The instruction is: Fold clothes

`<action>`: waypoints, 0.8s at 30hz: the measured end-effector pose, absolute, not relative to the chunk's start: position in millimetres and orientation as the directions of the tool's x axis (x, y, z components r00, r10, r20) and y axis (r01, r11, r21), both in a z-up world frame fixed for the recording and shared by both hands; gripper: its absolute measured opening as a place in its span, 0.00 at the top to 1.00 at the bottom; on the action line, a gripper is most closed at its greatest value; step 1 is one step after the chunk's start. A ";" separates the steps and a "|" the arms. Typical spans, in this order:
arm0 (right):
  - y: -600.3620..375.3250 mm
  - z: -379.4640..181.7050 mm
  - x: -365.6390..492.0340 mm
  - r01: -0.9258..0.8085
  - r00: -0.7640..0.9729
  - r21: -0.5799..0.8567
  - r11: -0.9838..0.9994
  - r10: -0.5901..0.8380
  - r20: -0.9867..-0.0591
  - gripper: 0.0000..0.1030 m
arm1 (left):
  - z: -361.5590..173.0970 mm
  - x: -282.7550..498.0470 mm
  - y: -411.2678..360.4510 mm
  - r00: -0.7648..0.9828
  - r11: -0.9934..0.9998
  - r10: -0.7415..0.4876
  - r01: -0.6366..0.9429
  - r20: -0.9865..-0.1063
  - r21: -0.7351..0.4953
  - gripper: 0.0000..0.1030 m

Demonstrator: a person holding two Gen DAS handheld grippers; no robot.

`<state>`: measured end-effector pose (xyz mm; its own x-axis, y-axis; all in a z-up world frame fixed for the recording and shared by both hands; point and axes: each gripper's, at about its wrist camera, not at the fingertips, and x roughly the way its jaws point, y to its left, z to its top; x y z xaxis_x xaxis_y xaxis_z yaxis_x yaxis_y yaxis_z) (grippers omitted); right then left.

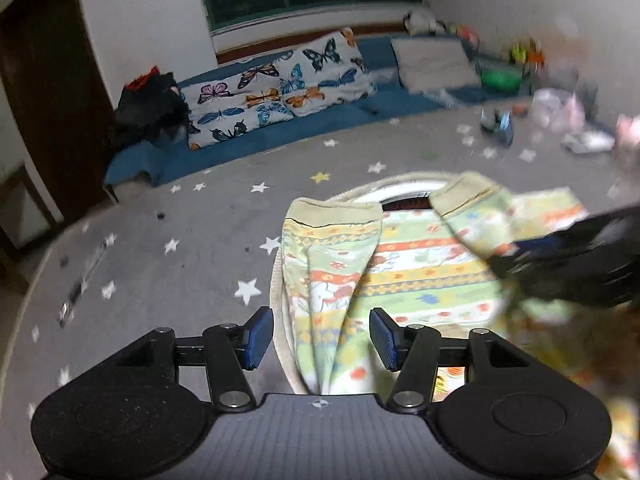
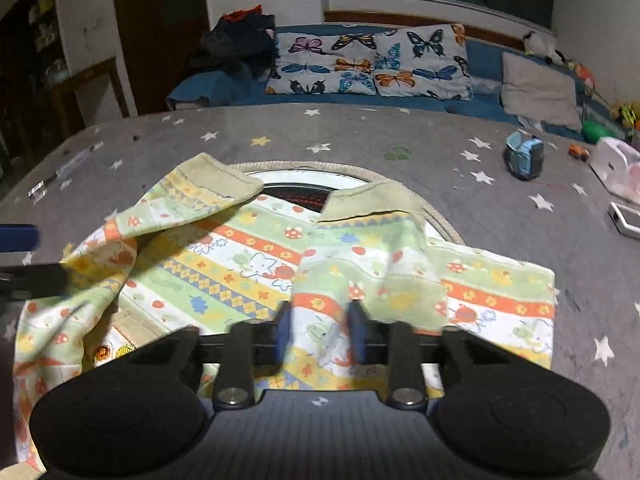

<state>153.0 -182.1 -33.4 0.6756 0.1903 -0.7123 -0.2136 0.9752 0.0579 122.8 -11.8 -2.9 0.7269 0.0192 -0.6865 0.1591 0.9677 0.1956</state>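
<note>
Each tool, the left tool (image 1: 322,338) and right tool (image 2: 320,330), is showing black arms, blue ribbed pads (image 1: 258,338), silver screws (image 1: 234,398) and a ridged grey base.

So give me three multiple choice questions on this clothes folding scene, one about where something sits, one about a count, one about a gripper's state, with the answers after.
1. Where do the butterfly pillows lie?
A. on the blue mattress at the far edge of the star-patterned mat
B. on top of the garment
C. on the wooden cabinet

2. How many plain cuffed sleeve ends of the patterned garment show in the right wrist view?
A. one
B. two
C. four

3. What state is the left gripper in?
A. shut on a pillow
B. pads apart, with a sleeve lying between them
C. shut tight on nothing

Answers: 1 A, they sit side by side on the blue bedding beyond the mat. 2 B, one cuff at the left and another cuff at the right. 3 B, both blue pads stand clear of the fabric.
</note>
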 end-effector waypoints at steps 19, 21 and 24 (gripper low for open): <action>-296.1 20.2 58.4 -0.014 0.825 0.191 0.982 0.119 -0.552 0.97 | 1.9 61.7 80.0 0.707 0.991 0.052 -0.126 -0.705 -0.053 0.97; -311.2 23.5 39.4 0.018 0.838 0.176 0.984 0.081 -0.539 0.97 | 0.8 38.1 92.3 0.701 0.985 0.057 -0.155 -0.710 -0.073 0.97; -338.7 22.0 7.1 0.089 0.841 0.197 0.976 0.032 -0.539 0.97 | -6.6 2.4 105.0 0.676 0.977 0.052 -0.187 -0.735 -0.103 0.97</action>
